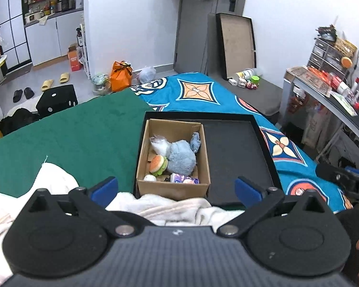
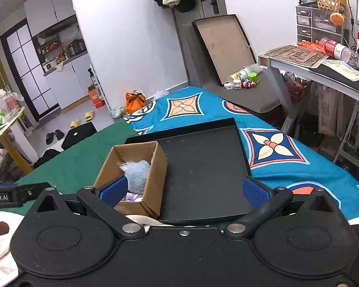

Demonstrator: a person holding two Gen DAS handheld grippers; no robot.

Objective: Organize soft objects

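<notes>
mid-frame, the cardboard box [image 1: 172, 157] on the black tray [image 1: 237, 153] already holds the blue plush [image 1: 179, 159] and burger toy [image 1: 158, 165]. left gripper [image 1: 176, 189] and right gripper [image 2: 183, 190] are spread, empty. the white towel [image 1: 170, 206] at the bottom probably remains.

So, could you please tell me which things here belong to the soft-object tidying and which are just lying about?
Part of the job:
- brown cardboard box
- fluffy blue plush toy
- small burger-shaped plush
- shallow black tray
- cream towel
- left tongs and right tongs, both open

Just lying about:
- orange gift bag
- yellow slippers
- clear plastic bottle
</notes>
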